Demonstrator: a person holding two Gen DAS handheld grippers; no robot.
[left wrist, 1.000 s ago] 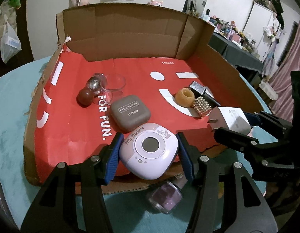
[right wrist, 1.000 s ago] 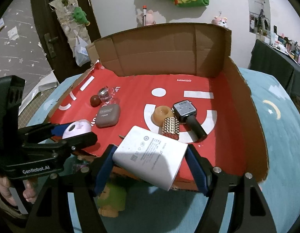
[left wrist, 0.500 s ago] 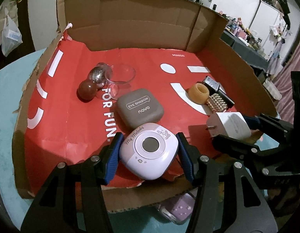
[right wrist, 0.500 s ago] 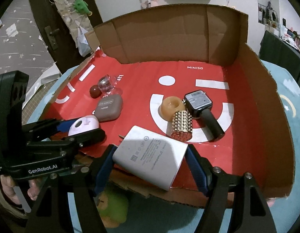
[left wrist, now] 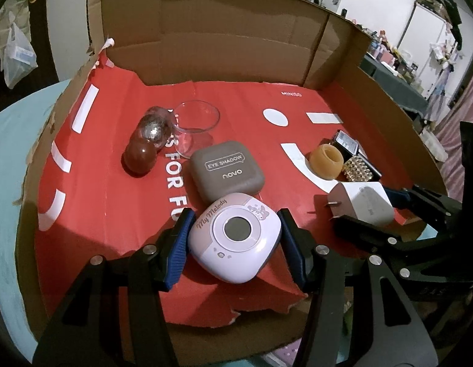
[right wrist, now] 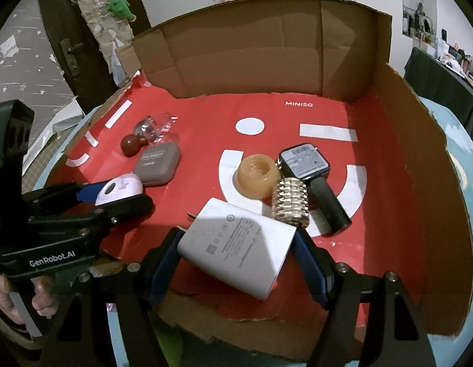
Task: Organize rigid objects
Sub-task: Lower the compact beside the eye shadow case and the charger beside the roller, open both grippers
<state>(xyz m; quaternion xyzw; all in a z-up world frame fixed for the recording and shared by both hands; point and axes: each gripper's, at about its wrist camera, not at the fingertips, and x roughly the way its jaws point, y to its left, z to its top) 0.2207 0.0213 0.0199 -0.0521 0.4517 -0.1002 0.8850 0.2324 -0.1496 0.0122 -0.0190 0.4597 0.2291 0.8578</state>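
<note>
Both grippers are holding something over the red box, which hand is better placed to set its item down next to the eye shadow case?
Left. The left gripper holds the pink camera right beside the eye shadow case; the right gripper with the white charger sits farther off.

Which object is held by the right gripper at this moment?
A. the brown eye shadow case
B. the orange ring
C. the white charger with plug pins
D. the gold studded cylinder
C: in the right wrist view the right gripper has its blue pads against both sides of the white charger, held just above the near part of the red-lined cardboard box.
</note>
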